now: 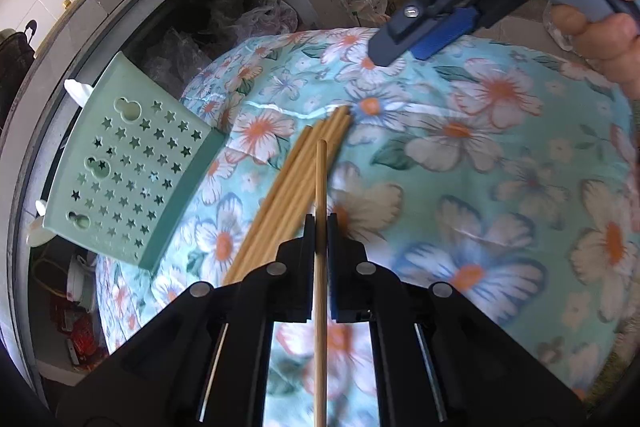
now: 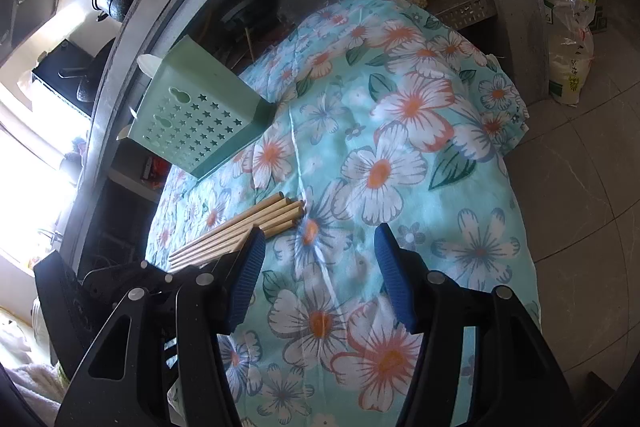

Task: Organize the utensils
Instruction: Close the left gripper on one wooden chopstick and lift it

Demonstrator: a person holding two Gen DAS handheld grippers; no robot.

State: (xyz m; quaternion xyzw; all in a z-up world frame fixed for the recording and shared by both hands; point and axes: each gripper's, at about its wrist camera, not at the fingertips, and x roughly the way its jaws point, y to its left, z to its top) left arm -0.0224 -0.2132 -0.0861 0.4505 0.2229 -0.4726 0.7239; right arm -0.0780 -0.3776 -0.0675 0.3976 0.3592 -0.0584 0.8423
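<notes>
We have the left gripper (image 1: 320, 227) closed on a single chopstick (image 1: 320, 187), which runs straight up the middle of the left wrist view between the jaws, its far end pointing toward the top of the frame. The remaining chopsticks (image 1: 296, 163) lie bundled on the floral-clothed table (image 1: 480, 187), fanning up and right just beside the held one. The green perforated holder (image 1: 128, 163) sits at the left of that frame, tilted, well to the left of our held stick. So the next move, we judge, must swing the stick's long axis leftward toward the holder. Our right gripper (image 2: 320, 267) stands open and empty, over the cloth right of the bundle.
</notes>
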